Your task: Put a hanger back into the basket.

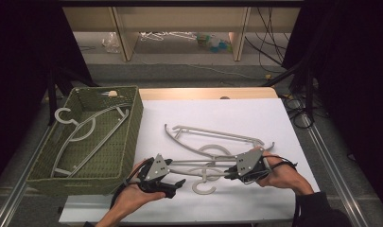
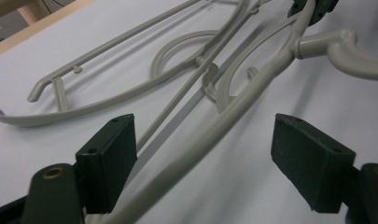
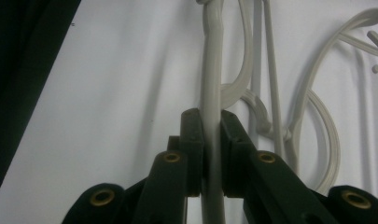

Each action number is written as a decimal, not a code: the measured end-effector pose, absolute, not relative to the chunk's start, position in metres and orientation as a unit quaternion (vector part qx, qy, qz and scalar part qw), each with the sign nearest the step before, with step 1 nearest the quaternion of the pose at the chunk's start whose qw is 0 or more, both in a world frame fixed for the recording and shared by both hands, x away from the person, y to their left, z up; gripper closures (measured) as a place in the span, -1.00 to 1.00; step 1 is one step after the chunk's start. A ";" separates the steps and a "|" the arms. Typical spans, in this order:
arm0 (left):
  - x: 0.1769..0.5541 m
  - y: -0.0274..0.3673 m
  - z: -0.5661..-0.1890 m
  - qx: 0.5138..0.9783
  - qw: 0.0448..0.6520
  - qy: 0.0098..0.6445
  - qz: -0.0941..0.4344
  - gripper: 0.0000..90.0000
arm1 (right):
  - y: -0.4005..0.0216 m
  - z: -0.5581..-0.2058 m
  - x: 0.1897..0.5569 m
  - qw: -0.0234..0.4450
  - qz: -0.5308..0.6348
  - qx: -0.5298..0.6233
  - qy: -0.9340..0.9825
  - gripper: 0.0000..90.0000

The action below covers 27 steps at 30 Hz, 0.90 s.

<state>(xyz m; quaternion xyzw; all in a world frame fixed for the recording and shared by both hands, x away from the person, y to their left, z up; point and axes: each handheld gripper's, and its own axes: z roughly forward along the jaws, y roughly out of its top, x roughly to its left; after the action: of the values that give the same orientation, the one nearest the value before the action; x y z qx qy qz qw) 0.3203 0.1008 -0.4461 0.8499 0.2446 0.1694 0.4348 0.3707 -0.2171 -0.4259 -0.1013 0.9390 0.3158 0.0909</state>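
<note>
On our left, the left gripper (image 1: 172,182) has its jaws standing wide apart, and the near hanger (image 2: 252,100) runs up between them: its pale arm passes between the two pads, closer to the left pad than the right, with clear gaps on both sides. Its long axis lies along the line from one gripper to the other, so from these fingers it stretches away toward our right hand. We judge that the left jaws need only shut where they are to take it.

Further right, the right gripper (image 3: 211,163) is clamped on the same hanger's arm, the bar pinched between its pads. The right hand is the one already holding it.

The hanger is grey-beige plastic, thin and curved, with an open hook. It lies on the white table (image 1: 274,123), overlapping a second hanger (image 1: 213,135) beyond the fingers. Two more rest in the green basket (image 1: 127,137) left of our left hand.
</note>
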 end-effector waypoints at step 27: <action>0.316 0.070 -0.441 0.913 0.358 0.071 0.181 0.58 | -0.211 -0.425 0.362 0.066 0.330 -0.116 0.934 0.81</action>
<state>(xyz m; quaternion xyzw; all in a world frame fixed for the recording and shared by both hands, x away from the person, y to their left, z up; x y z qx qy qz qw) 0.3161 0.0696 -0.4414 0.9133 0.0712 0.1806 0.3580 0.3620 -0.2115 -0.4253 -0.1163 0.9344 0.3301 0.0659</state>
